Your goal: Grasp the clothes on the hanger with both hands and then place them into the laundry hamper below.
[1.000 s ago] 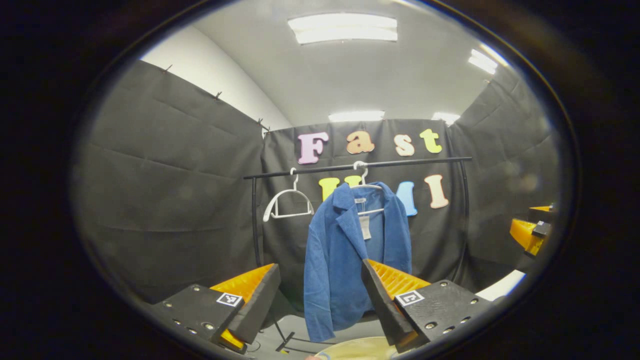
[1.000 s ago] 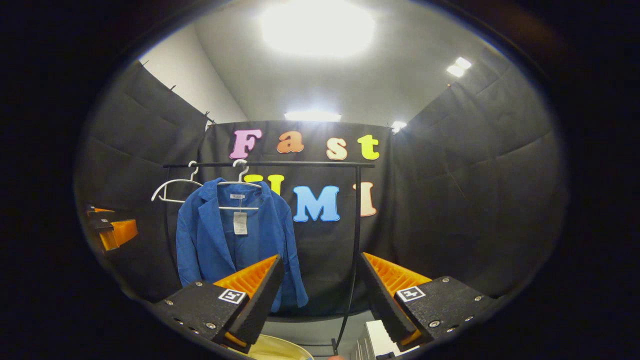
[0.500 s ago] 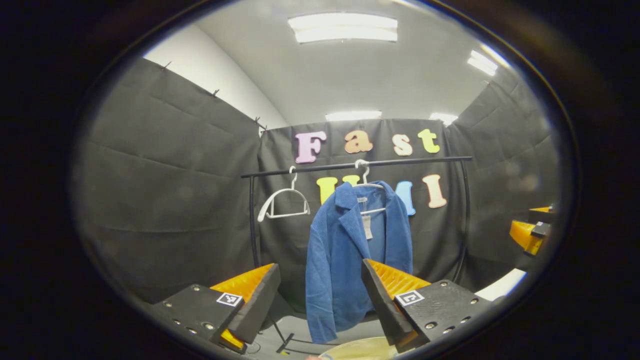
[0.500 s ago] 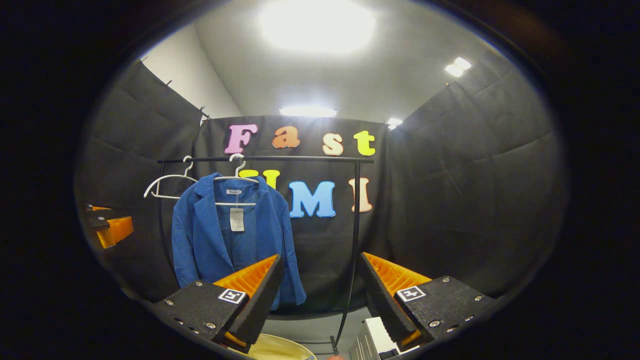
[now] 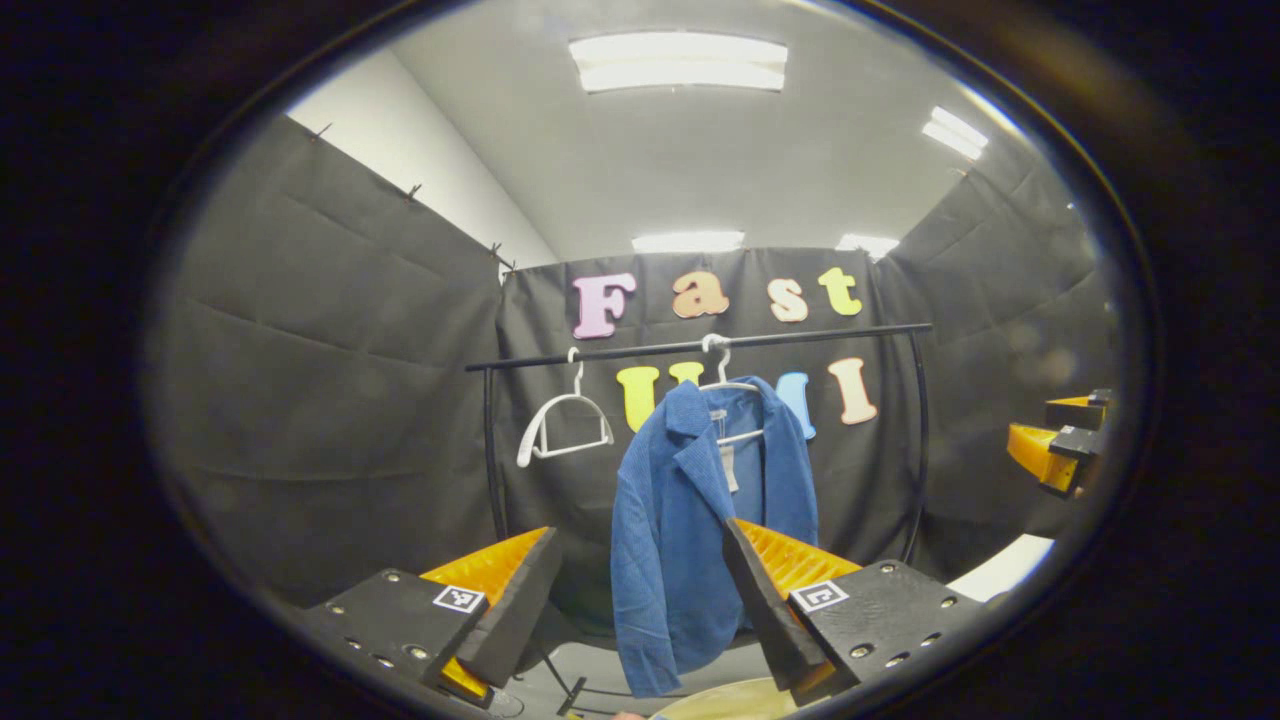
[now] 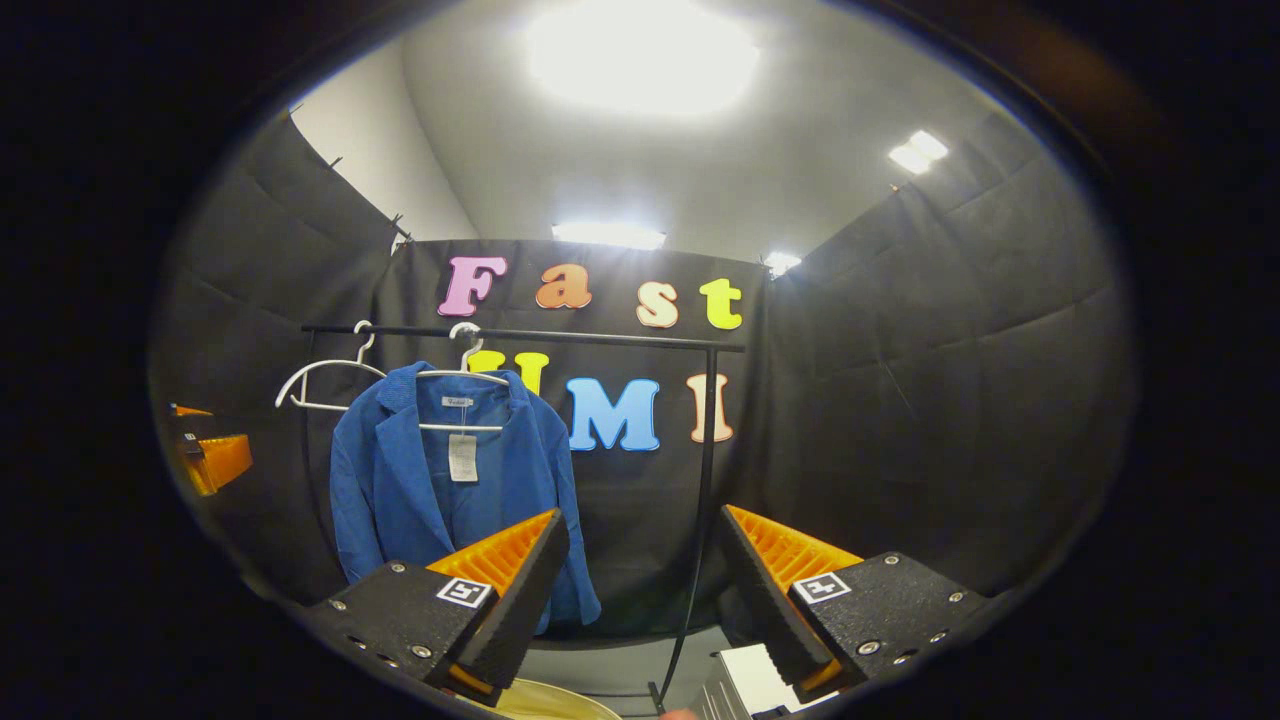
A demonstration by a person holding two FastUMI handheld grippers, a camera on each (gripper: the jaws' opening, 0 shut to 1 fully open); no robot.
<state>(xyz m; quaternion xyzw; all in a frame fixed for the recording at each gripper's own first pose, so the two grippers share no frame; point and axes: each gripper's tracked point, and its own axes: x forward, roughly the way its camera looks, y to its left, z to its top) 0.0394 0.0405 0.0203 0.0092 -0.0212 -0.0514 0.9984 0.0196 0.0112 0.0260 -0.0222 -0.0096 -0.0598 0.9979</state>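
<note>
Fingers of both the left gripper (image 5: pixel 640 600) and right gripper (image 6: pixel 640 590) stand wide, holding nothing — the approach step. Blue jacket (image 5: pixel 700 530) hangs ahead of the left fingers, well apart; next, each gripper must reach a shoulder.

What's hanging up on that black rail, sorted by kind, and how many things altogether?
Blue jacket: 1, on a white hanger.
White hangers: 2, counting the bare white hanger beside it.
Paper tag: 1, inside the jacket's collar.
Total: 4 things on the rail.
</note>
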